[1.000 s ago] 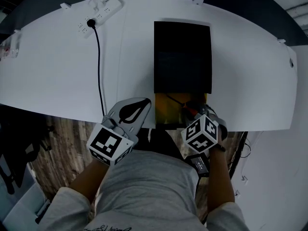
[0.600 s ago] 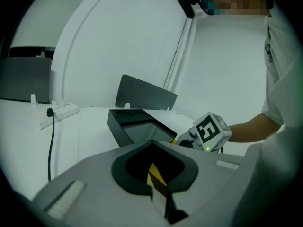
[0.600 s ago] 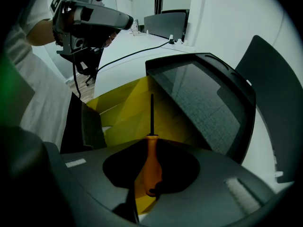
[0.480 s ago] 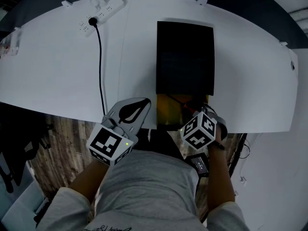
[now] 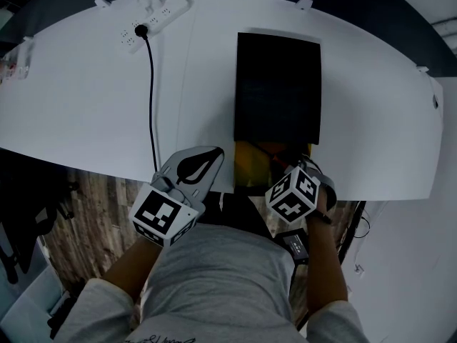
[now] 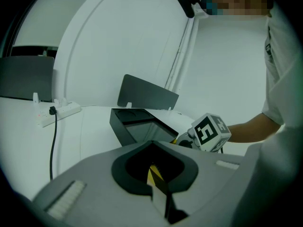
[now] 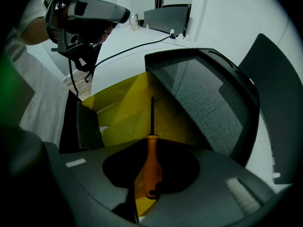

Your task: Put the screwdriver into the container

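Note:
The container (image 5: 277,84) is a black box on the white table, its dark lid slid back so the yellow inside (image 5: 250,164) shows at the near end. My right gripper (image 5: 298,171) hovers over that opening, shut on the screwdriver. In the right gripper view the orange handle (image 7: 149,169) sits between the jaws. Its thin black shaft (image 7: 152,115) points forward over the yellow floor (image 7: 128,108), beside the dark lid (image 7: 203,98). My left gripper (image 5: 202,160) rests at the table's near edge, left of the container, its jaws together with nothing held.
A white power strip (image 5: 153,16) lies at the far left of the table (image 5: 86,98), and its black cable (image 5: 151,98) runs to the near edge beside my left gripper. Wooden floor (image 5: 93,206) shows below the edge. A dark chair back (image 6: 147,92) stands behind the table.
The right gripper's marker cube has shifted slightly left and turned a little over the yellow opening. The left gripper has stayed put.

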Action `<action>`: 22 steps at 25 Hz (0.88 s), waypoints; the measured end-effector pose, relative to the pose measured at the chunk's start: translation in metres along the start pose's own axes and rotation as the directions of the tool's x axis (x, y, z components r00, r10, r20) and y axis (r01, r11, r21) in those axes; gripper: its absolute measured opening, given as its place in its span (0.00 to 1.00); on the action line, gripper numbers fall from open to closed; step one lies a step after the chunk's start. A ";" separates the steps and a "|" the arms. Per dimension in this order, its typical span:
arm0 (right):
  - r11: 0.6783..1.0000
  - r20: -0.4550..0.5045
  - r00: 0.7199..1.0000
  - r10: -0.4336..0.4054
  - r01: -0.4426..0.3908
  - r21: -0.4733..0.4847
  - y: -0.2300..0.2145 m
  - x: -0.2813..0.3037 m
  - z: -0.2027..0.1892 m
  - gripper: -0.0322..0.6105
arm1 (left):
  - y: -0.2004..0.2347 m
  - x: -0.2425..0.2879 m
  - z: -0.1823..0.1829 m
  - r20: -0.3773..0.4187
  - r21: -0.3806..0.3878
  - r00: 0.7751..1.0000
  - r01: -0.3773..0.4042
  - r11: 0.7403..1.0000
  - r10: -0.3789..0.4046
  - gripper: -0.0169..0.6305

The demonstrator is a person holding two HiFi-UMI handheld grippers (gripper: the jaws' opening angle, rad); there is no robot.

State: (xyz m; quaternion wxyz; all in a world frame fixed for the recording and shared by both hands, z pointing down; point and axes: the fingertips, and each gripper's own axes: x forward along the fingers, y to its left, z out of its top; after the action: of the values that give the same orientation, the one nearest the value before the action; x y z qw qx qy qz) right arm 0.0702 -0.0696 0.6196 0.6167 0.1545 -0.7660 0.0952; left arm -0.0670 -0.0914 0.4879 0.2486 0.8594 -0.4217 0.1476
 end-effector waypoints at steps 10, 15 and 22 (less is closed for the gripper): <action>1.000 0.018 1.000 -0.010 0.010 0.028 0.000 0.000 0.001 0.20 | -0.001 -0.002 -0.001 0.000 0.000 1.000 -0.002 1.000 0.002 0.03; 0.999 0.028 1.000 -0.003 0.002 0.040 0.001 -0.002 0.001 0.24 | -0.002 -0.002 0.001 0.002 0.005 1.000 -0.003 1.000 0.003 0.03; 0.995 0.080 0.997 -0.022 0.014 0.096 -0.001 -0.012 0.004 0.24 | -0.008 -0.002 0.006 0.004 0.015 1.000 0.010 1.000 -0.010 0.03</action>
State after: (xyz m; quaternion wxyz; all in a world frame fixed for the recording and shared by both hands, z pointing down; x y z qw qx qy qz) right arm 0.0691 -0.0707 0.6065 0.5777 0.1944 -0.7837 0.1196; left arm -0.0614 -0.0897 0.4794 0.2419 0.8636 -0.4170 0.1476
